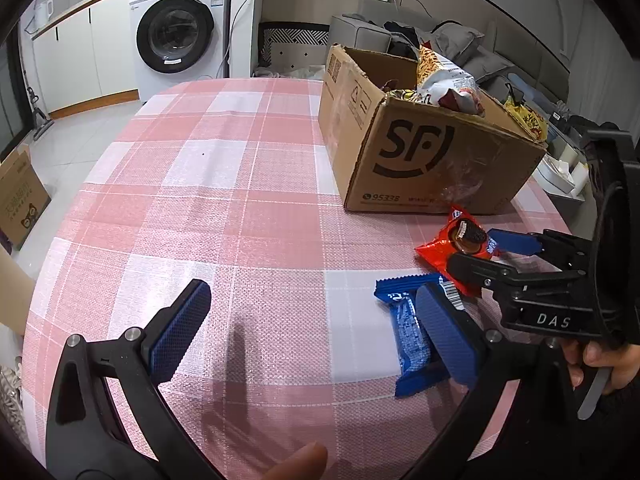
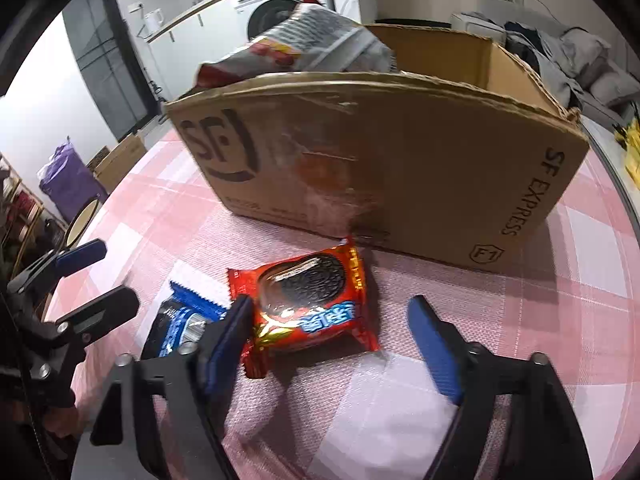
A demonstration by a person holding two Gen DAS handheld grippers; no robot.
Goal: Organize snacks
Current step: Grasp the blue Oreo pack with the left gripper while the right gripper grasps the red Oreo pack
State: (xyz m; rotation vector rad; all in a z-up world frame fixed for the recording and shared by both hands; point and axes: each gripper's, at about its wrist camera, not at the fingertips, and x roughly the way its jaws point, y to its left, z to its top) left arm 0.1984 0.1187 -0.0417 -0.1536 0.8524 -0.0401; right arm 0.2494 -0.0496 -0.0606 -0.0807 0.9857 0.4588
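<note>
We hold the right gripper [image 2: 328,344] over the red pack [image 2: 312,308], its jaws spread around it: the left pad touches the pack's edge, the right pad stands apart. The pack lies on the checked cloth [image 2: 560,280] just before the box [image 2: 400,160], with the blue pack [image 2: 184,320] beside it. Our left gripper [image 1: 312,332] is spread wide and empty, one pad [image 1: 444,332] over the blue pack.

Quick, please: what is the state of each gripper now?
Left gripper: open, holding nothing.
Right gripper: open around the red cookie packet, not yet gripping.
</note>
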